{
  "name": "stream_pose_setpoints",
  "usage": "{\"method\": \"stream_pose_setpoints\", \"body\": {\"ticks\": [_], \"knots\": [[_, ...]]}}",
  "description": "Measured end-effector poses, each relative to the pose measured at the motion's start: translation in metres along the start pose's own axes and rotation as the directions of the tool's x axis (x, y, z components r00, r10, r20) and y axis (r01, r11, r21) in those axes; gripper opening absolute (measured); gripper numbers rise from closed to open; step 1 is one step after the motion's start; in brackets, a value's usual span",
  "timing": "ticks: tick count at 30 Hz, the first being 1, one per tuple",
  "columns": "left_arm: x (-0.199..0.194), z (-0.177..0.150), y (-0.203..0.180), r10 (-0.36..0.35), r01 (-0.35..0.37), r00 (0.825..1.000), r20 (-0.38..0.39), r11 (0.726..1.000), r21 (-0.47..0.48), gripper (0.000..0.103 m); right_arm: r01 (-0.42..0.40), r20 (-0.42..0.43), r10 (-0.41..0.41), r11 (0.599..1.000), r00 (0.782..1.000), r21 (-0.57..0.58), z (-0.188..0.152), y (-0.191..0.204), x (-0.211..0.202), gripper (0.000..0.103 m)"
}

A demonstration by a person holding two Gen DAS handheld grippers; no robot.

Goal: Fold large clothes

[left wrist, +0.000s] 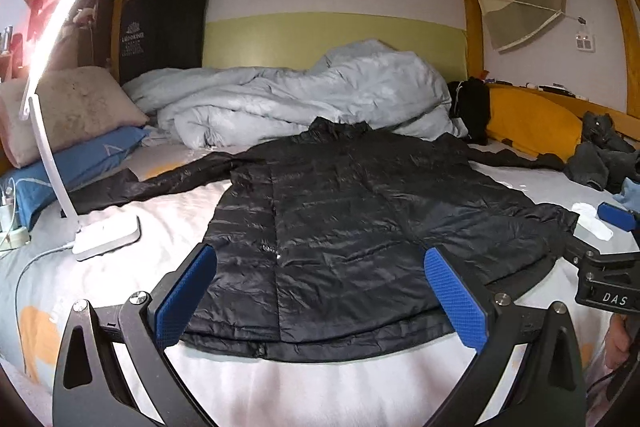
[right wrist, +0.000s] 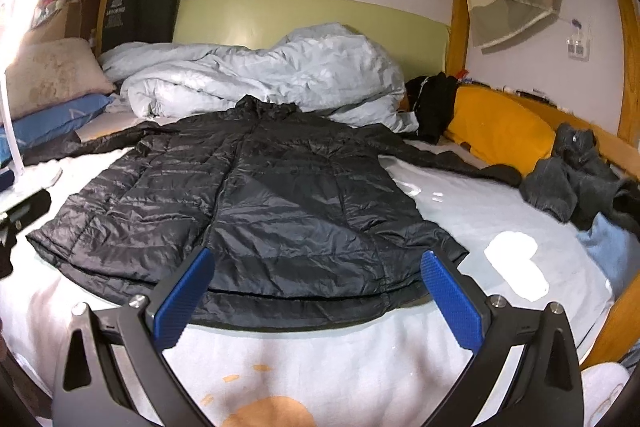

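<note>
A: Black puffer jacket (left wrist: 360,211) flat on bed, before the grey duvet (left wrist: 304,91). Left gripper (left wrist: 320,291), right gripper (right wrist: 316,287) wide apart, empty.
B: Risk: slick shell likely slips; sleeve may snag lamp (left wrist: 106,233).

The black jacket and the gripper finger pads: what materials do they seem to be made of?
Black jacket: likely thin nylon or polyester shell with padded filling; it shows a glossy sheen, fine wrinkles and stitched horizontal quilting. Pads of the left gripper: probably blue rubber or soft plastic, matte, with a fine grid texture. The right gripper looks the same.
</note>
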State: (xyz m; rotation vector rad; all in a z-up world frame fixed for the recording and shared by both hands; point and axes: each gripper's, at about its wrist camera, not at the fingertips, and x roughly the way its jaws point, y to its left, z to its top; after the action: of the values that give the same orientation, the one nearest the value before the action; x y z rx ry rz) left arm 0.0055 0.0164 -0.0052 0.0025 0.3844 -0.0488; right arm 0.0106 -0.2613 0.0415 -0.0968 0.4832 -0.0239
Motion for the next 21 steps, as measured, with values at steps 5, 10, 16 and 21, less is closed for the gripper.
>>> {"method": "stream_pose_setpoints", "body": {"ticks": [5, 10, 16, 21], "knots": [[0.003, 0.001, 0.002, -0.047, 0.046, 0.999, -0.023, 0.999, -0.025, 0.103, -0.061, -0.075, 0.061, 0.998, 0.995, 0.014, 0.0, -0.003, 0.007, 0.103], [0.011, -0.001, 0.006, -0.074, 0.07, 0.995, -0.067, 0.996, -0.059, 0.1, -0.058, -0.088, 0.06, 0.998, 0.994, 0.03, -0.001, -0.006, 0.009, 0.093], [0.031, -0.006, 0.006, -0.142, 0.125, 0.967, -0.21, 0.988, -0.093, 0.1, -0.081, -0.124, 0.091, 0.993, 0.988, 0.081, -0.001, -0.014, 0.014, 0.093], [0.03, -0.011, -0.012, -0.111, 0.119, 0.969, -0.22, 0.993, 0.026, 0.1, -0.076, -0.109, 0.082, 0.995, 0.991, 0.057, 0.0, -0.013, 0.013, 0.093]]}}
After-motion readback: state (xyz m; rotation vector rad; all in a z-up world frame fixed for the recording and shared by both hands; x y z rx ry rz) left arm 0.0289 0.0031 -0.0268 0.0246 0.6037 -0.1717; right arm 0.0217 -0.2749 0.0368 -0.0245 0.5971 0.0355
